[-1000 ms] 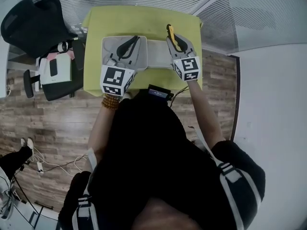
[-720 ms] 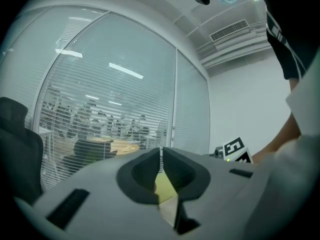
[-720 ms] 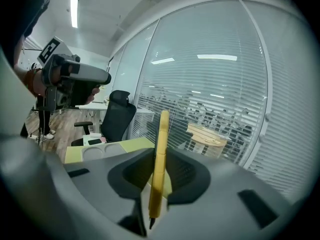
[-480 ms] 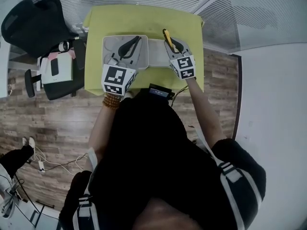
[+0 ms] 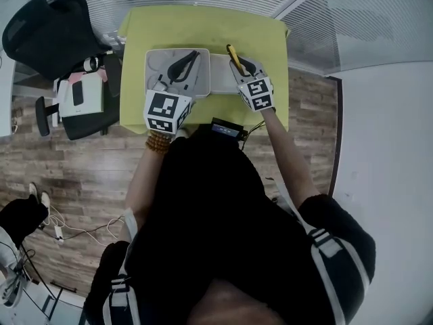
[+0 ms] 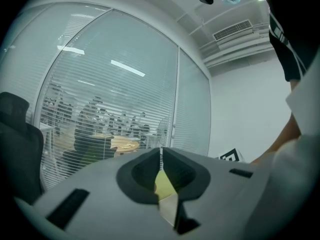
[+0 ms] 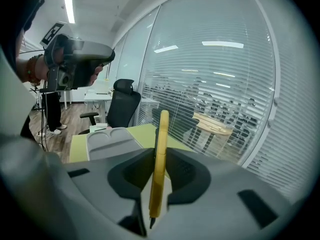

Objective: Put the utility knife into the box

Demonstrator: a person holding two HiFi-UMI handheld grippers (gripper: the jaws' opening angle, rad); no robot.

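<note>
Clearly the utility knife (image 5: 232,53) is off the tabletop (image 5: 203,26): the right claw (image 5: 242,65) pinches it across its slim yellow body. In the right gripper view the knife (image 7: 160,169) stands nearly upright between the pads of that claw (image 7: 161,151), with its long end sticking out past the tips and a short dark end towards the camera. From the head view it points to about 11 o'clock and hangs over the pale flap at the 3 o'clock side of the grey box (image 5: 152,56).

The left claw (image 5: 193,54) reaches level over the box's open well, at 9 o'clock of the knife. In the left gripper view its tips (image 6: 161,151) are pressed together. A pale strip shows in the gap behind them, and whether that is the box wall cannot be told.

The knife is probably light and stiff, with a smooth plastic shell that could swivel in a two-point pinch. Holding it near mid-length on the flat sides looks like the soundest grip. Whether the blade is out cannot be made out, so the dark end is best kept clear of the box wall.
</note>
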